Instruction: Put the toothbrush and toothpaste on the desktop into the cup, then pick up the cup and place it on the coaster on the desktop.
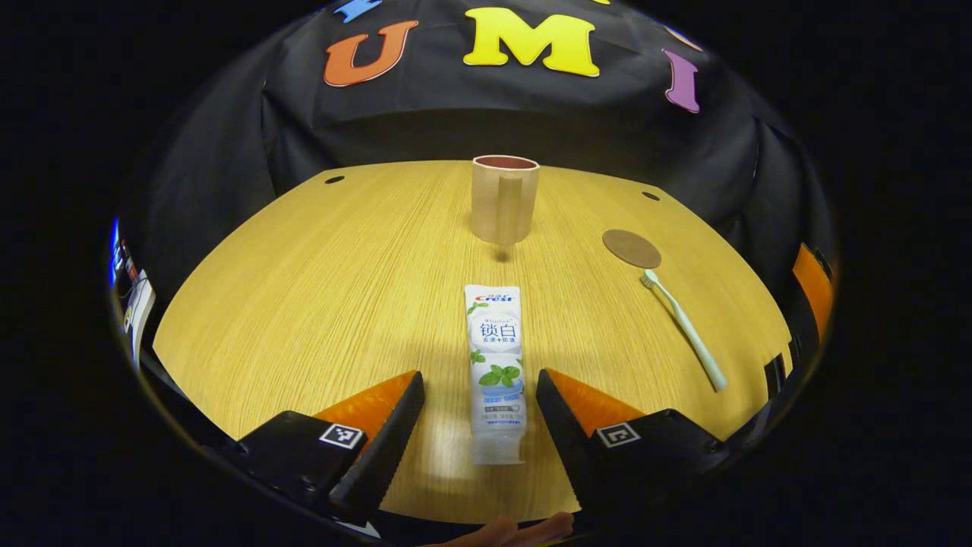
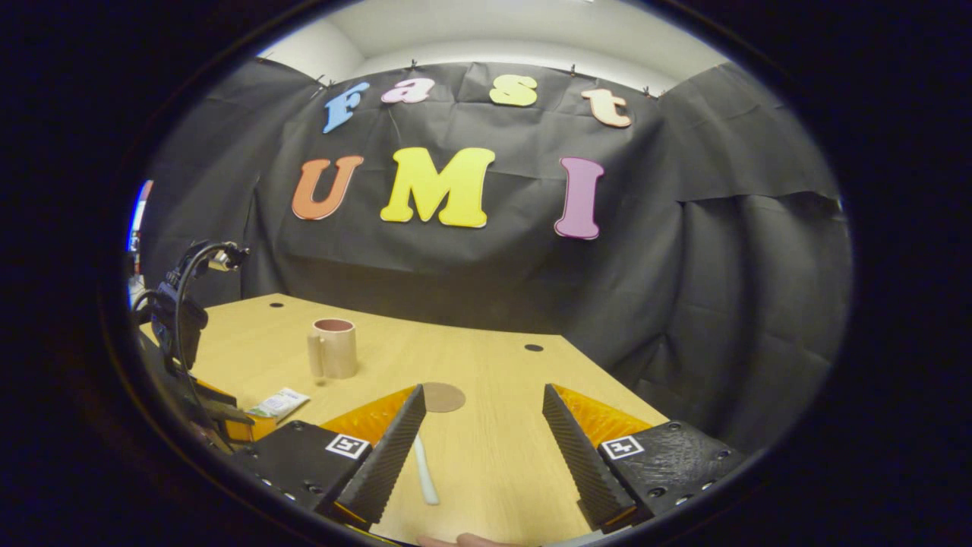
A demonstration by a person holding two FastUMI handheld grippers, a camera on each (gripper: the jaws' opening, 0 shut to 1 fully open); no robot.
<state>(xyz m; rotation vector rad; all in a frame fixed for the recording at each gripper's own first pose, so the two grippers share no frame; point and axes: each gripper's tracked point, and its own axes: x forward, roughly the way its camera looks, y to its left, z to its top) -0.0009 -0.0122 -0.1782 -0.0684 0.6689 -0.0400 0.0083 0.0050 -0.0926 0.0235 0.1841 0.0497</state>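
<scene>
Left gripper view: toothpaste lies lengthwise, pointing toward the cup, between the wide-open, empty left claw.

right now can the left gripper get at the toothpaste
Probably yes. The left gripper is open with the toothpaste lying flat on the desktop between its fingers, neither touching it; nothing lies between them. It would likely only need to lower and close.

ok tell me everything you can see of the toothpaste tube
The white plastic toothpaste tube with green mint leaves printed on it lies flat on the yellow wooden desktop, lengthwise between the open fingers of the left gripper, untouched. Its far end points toward the tan handled cup.
</scene>
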